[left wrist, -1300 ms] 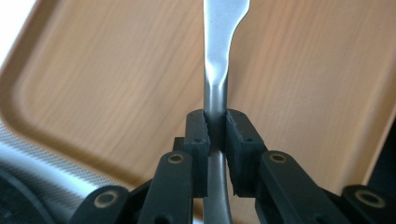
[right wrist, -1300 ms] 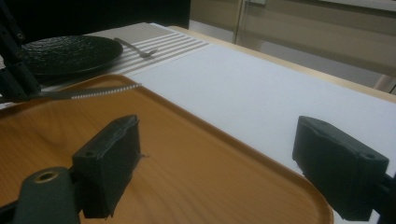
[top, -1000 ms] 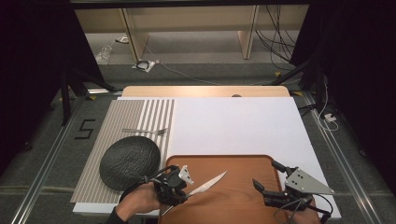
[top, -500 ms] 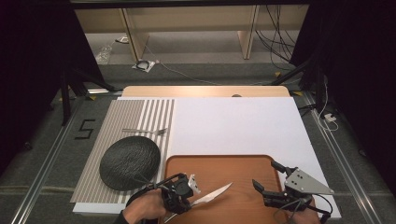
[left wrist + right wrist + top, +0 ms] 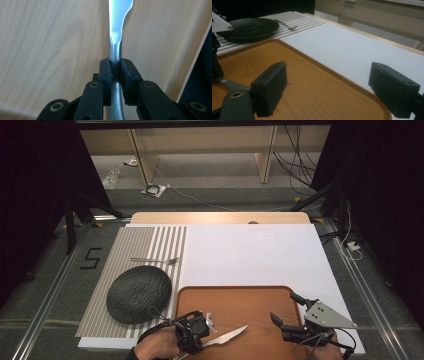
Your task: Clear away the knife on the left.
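1. The left hand-held gripper [image 5: 212, 334] is clenched on a table knife [image 5: 229, 337]. In the left gripper view its two black pads [image 5: 106, 72] pinch the round metal handle from both sides, and the knife [image 5: 116, 37] runs straight up and away from the jaws.

2. In the high view the knife sits at about 6 o'clock on the surface, over the near left part of the wooden tray [image 5: 250, 302]. Its blade points toward 2 o'clock. Whether the blade touches the tray or hangs just above it cannot be told.

3. The person's left hand [image 5: 157, 347] wraps the gripper body at the near edge, with a cable looping past the black plate [image 5: 138, 293].

4. The right hand-held gripper [image 5: 287, 309] is released, its jaws spread wide with nothing between them. It sits at about 5 o'clock over the tray's near right corner. In the right gripper view its pads [image 5: 270, 86] stand well apart above the tray [image 5: 317, 85].

5. The black plate lies at about 8 o'clock on a striped placemat [image 5: 150, 242], just beside the tray's left rim.

6. A fork [image 5: 155, 260] rests on the placemat at about 10 o'clock, just beyond the plate.

7. A white mat [image 5: 255, 255] covers the surface beyond the tray, from 12 to 3 o'clock.
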Action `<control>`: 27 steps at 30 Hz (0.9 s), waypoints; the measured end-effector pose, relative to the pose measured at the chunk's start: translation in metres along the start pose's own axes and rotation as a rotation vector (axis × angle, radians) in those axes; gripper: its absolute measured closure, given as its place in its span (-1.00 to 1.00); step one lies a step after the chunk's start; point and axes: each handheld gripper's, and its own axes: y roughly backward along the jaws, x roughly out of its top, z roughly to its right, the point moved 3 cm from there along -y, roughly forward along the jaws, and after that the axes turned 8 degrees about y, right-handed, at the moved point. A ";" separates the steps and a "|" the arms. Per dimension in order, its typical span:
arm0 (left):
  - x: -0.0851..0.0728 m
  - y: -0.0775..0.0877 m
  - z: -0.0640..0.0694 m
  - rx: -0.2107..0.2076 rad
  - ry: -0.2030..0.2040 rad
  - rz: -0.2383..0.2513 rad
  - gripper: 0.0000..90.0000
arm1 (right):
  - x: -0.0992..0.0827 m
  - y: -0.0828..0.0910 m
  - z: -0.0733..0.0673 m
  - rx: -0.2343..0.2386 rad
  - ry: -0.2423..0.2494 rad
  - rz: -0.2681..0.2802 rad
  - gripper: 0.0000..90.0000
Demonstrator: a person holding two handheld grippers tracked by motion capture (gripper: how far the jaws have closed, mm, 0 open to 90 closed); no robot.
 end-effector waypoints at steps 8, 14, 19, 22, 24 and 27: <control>-0.002 -0.002 -0.001 -0.017 -0.002 0.000 0.75 | 0.000 0.000 0.000 0.000 0.002 -0.001 -0.64; 0.002 0.005 0.002 -0.006 -0.002 0.078 0.45 | 0.000 0.000 0.000 -0.002 0.003 -0.001 -0.64; 0.008 0.011 0.011 -0.001 -0.052 0.185 0.63 | 0.000 0.000 0.000 -0.002 0.004 -0.002 -0.64; 0.010 0.008 0.018 0.006 -0.086 0.196 0.79 | 0.000 0.000 0.000 -0.002 0.003 -0.002 -0.64; 0.011 0.005 0.022 0.007 -0.101 0.198 0.90 | 0.000 0.000 0.000 -0.002 0.004 -0.001 -0.64; 0.012 0.003 0.024 0.007 -0.107 0.201 0.97 | 0.000 0.000 0.000 -0.002 0.004 -0.001 -0.64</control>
